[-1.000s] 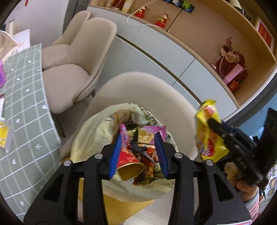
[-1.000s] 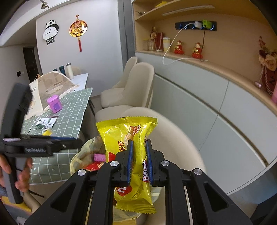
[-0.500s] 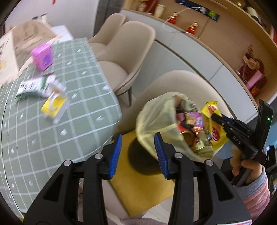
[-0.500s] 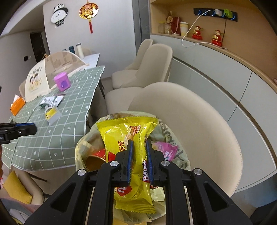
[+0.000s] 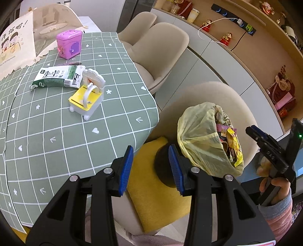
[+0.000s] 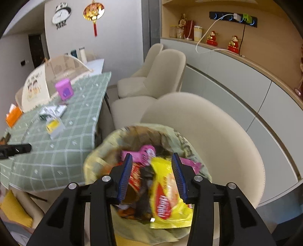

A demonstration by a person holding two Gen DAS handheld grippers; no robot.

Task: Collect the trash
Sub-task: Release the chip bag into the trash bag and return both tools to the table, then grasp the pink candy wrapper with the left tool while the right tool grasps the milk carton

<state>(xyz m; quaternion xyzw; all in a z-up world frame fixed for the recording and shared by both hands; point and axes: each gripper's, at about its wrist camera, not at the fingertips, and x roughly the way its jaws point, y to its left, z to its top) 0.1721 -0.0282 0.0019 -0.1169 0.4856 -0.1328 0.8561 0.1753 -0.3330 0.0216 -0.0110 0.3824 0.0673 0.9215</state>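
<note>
A worktop [image 5: 56, 136] under a green checked cloth [image 6: 62, 151] fills the left. Beige chairs [image 5: 161, 49] stand along its right side. Beyond them a pale cabinet [image 6: 236, 79] runs under wooden shelves [image 6: 269, 37]. On the far white wall [image 6: 121, 37] hang a clock [image 6: 61, 16] and a red ornament [image 6: 94, 14].

The worktop [image 5: 56, 132] has a green checked cloth. On it lie 1 purple box [image 5: 69, 44], 1 green-white packet [image 5: 56, 78], 1 small white-yellow toy chair [image 5: 87, 96] and a food cover [image 5: 20, 43].
</note>
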